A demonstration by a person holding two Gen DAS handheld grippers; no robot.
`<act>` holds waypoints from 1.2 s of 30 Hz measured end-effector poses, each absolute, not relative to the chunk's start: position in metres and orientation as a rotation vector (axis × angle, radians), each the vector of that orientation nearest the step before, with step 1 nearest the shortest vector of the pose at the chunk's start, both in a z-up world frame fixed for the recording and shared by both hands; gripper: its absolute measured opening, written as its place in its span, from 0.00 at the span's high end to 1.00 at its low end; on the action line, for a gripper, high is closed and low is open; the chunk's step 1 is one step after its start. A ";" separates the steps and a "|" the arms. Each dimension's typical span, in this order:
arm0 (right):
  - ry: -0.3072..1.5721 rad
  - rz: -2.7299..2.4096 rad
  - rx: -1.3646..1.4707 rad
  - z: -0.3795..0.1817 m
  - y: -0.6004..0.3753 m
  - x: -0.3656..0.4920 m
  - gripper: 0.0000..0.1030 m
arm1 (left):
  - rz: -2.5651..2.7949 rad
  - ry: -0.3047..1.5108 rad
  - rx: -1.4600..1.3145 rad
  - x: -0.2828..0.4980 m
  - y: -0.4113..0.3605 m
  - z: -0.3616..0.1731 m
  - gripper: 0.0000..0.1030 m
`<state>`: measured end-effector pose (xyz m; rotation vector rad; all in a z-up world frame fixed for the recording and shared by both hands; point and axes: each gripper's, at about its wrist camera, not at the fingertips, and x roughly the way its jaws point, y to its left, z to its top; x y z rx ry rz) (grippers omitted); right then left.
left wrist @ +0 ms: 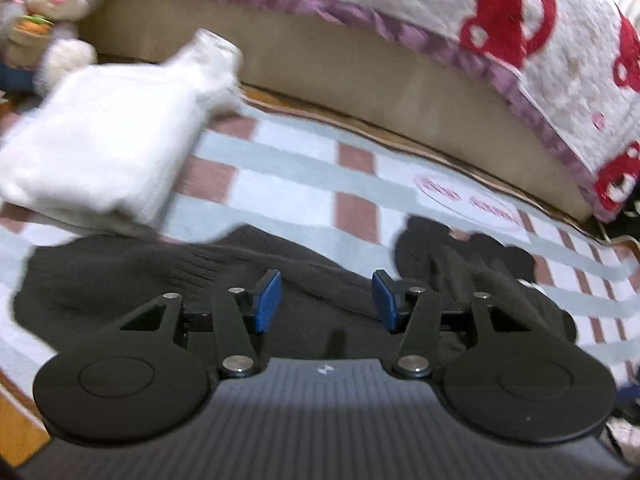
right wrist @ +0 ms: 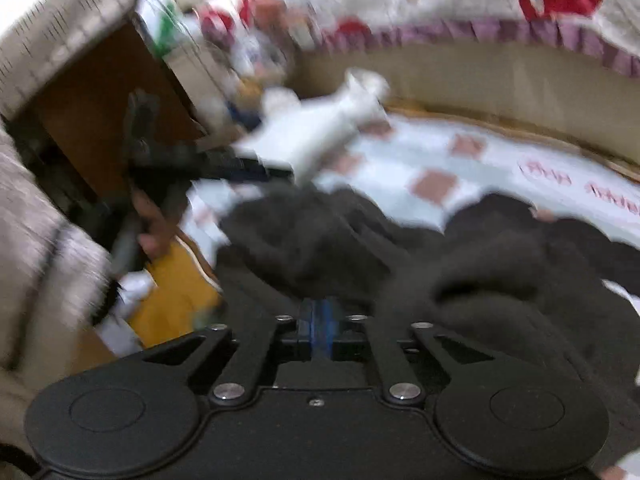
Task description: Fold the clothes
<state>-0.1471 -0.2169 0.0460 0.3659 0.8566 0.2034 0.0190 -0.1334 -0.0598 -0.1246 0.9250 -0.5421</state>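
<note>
A dark knitted garment [left wrist: 168, 280] lies crumpled on a checked blanket [left wrist: 288, 168]. My left gripper [left wrist: 326, 304] is open just above it, its blue pads [left wrist: 267, 304] apart with nothing between them. A folded white garment [left wrist: 100, 148] lies behind it to the left. In the blurred right wrist view the dark garment [right wrist: 328, 232] is bunched up, and my right gripper [right wrist: 318, 320] is shut on a fold of it. The white garment [right wrist: 316, 136] shows behind, and the left gripper [right wrist: 192, 164] with the hand holding it is at the left.
A sofa base [left wrist: 360, 68] with a red-and-white quilt [left wrist: 500, 20] hanging over it runs behind the blanket. A plush rabbit [left wrist: 56, 4] sits at the far left. A brown cabinet [right wrist: 100, 92] stands left, and an orange floor [right wrist: 172, 300] borders the blanket.
</note>
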 end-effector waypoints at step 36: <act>0.982 0.589 0.436 0.000 -0.176 -0.097 0.48 | -0.220 0.872 -0.085 0.034 -0.060 -0.083 0.44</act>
